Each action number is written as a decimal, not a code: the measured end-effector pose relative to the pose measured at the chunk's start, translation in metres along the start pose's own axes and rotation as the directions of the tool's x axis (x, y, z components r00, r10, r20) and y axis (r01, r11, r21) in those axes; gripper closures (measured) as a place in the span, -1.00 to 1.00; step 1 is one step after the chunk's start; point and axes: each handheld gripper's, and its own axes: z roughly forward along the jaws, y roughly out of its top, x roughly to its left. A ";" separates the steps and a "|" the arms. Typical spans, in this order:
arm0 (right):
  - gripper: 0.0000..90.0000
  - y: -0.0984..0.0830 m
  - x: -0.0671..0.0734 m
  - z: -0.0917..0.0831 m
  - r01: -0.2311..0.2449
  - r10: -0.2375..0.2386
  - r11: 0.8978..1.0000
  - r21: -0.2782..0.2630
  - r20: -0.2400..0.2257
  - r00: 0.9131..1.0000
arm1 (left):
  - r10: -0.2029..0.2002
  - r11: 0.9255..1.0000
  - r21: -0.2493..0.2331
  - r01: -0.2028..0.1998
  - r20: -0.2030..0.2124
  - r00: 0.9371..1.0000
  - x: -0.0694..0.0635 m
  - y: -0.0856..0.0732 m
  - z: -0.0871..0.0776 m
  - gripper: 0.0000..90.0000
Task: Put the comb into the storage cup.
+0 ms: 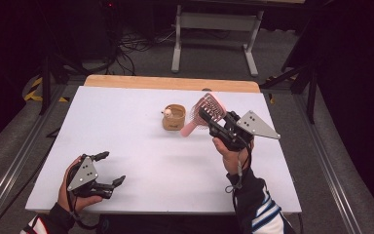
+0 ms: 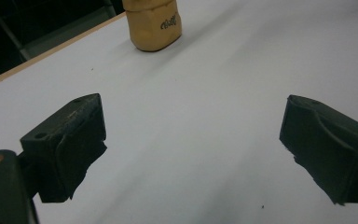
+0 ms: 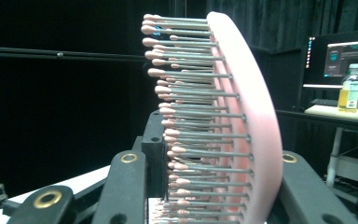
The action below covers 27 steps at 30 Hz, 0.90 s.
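Observation:
A pink hairbrush (image 1: 205, 112) with metal bristles is held up off the white table (image 1: 141, 151), right of centre. My right gripper (image 1: 213, 121) is shut on its head; in the right gripper view the pink back and the bristles of the hairbrush (image 3: 242, 112) stand upright between the jaws. A small tan cup-shaped holder (image 1: 174, 117) with a dark printed word stands just left of the brush; it appears far off in the left gripper view, the holder (image 2: 153, 23). My left gripper (image 1: 109, 168) rests open near the front left corner, nothing between its jaws.
The table's far edge is a wooden strip (image 1: 170, 83). Beyond it stand a white metal stand (image 1: 214, 34) and loose cables on the floor. Rails run along both sides of the table. A monitor and a bottle (image 3: 350, 88) sit on a desk in the dark background.

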 end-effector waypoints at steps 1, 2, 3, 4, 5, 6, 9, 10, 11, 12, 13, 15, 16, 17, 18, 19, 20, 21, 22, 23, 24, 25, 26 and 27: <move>0.41 0.001 -0.001 0.001 0.003 -0.003 1.000 -0.003 0.004 1.000 | -0.002 1.000 0.000 0.002 0.001 1.000 0.000 0.000 0.000 -0.83; 0.41 0.002 -0.001 0.001 0.001 -0.001 1.000 -0.003 0.005 1.000 | -0.004 1.000 0.001 0.004 0.001 1.000 0.000 0.000 0.000 -0.84; 0.41 0.003 -0.002 0.001 -0.002 0.002 1.000 -0.008 0.006 1.000 | -0.005 1.000 -0.001 0.005 0.000 1.000 0.000 0.000 0.000 -0.84; 0.41 0.005 -0.004 0.002 -0.003 0.003 1.000 -0.007 0.007 1.000 | -0.007 1.000 -0.002 0.007 0.000 1.000 0.000 0.000 0.001 -0.85; 0.41 0.006 -0.004 0.002 0.001 0.000 1.000 -0.010 0.013 1.000 | -0.010 1.000 -0.001 0.010 0.000 1.000 0.000 0.000 0.001 -0.86; 0.41 0.007 -0.005 0.003 0.002 -0.002 1.000 -0.010 0.014 1.000 | -0.010 1.000 -0.001 0.010 0.000 1.000 0.000 0.000 0.001 -0.87; 0.41 0.011 -0.007 0.004 0.007 -0.007 1.000 -0.016 0.022 1.000 | -0.012 1.000 0.000 0.012 0.005 1.000 0.000 -0.001 0.002 -0.89; 0.41 0.013 -0.007 0.005 0.009 -0.009 1.000 -0.016 0.022 1.000 | -0.011 1.000 0.000 0.011 0.004 1.000 0.000 0.000 0.002 -0.89; 0.41 0.014 -0.008 0.005 0.013 -0.013 1.000 -0.018 0.024 1.000 | -0.012 1.000 0.000 0.012 0.005 1.000 0.000 0.000 0.002 -0.89; 0.41 0.015 -0.009 0.006 0.014 -0.013 1.000 -0.019 0.026 1.000 | -0.013 1.000 -0.001 0.013 0.006 1.000 0.000 -0.001 0.002 -0.89; 0.41 0.016 -0.009 0.007 0.014 -0.014 1.000 -0.021 0.029 0.999 | -0.014 1.000 -0.002 0.014 0.006 1.000 0.000 -0.001 0.002 -0.89; 0.41 0.018 -0.010 0.009 0.014 -0.014 1.000 -0.019 0.031 0.999 | -0.015 1.000 0.000 0.015 0.008 1.000 0.001 -0.001 0.002 -0.89; 0.41 0.018 -0.011 0.010 0.017 -0.016 1.000 -0.018 0.033 0.999 | -0.016 1.000 0.000 0.016 0.008 1.000 0.001 -0.001 0.002 -0.90; 0.41 0.020 -0.012 0.012 0.021 -0.021 1.000 -0.021 0.035 0.999 | -0.016 1.000 0.000 0.016 0.007 1.000 0.001 -0.001 0.002 -0.90; 0.41 0.020 -0.012 0.012 0.021 -0.021 1.000 -0.021 0.035 0.999 | -0.017 1.000 -0.001 0.017 0.010 1.000 0.001 -0.001 0.002 -0.90; 0.41 0.021 -0.012 0.013 0.020 -0.020 1.000 -0.022 0.036 0.999 | -0.018 1.000 -0.001 0.018 0.011 1.000 0.001 -0.001 0.002 -0.90; 0.41 0.021 -0.012 0.014 0.024 -0.023 0.999 -0.023 0.038 0.999 | -0.017 1.000 0.000 0.017 0.011 1.000 0.000 -0.001 0.002 -0.90; 0.41 0.022 -0.013 0.015 0.021 -0.020 0.999 -0.024 0.038 0.999 | -0.021 1.000 -0.006 0.021 0.013 1.000 0.000 -0.001 0.002 -0.90; 0.41 0.022 -0.013 0.016 0.020 -0.019 0.999 -0.025 0.041 0.999 | -0.020 1.000 -0.002 0.020 0.014 1.000 0.000 -0.001 0.002 -0.90; 0.41 0.022 -0.013 0.017 0.023 -0.022 0.999 -0.026 0.041 0.999 | -0.021 1.000 0.001 0.021 0.012 1.000 0.000 -0.001 0.002 -0.90; 0.41 0.023 -0.013 0.019 0.024 -0.023 0.999 -0.025 0.043 0.999 | -0.021 1.000 0.000 0.021 0.013 1.000 0.000 -0.001 0.002 -0.90; 0.41 0.023 -0.013 0.020 0.024 -0.023 0.999 -0.026 0.040 0.999 | -0.023 1.000 -0.001 0.023 0.016 1.000 0.001 -0.001 0.002 -0.90; 0.41 0.023 -0.014 0.021 0.024 -0.022 0.999 -0.027 0.041 0.999 | -0.024 1.000 -0.002 0.024 0.016 1.000 0.001 -0.001 0.002 -0.90; 0.41 0.024 -0.014 0.022 0.025 -0.024 0.999 -0.028 0.043 0.999 | -0.023 1.000 0.000 0.023 0.015 1.000 0.001 -0.001 0.003 -0.89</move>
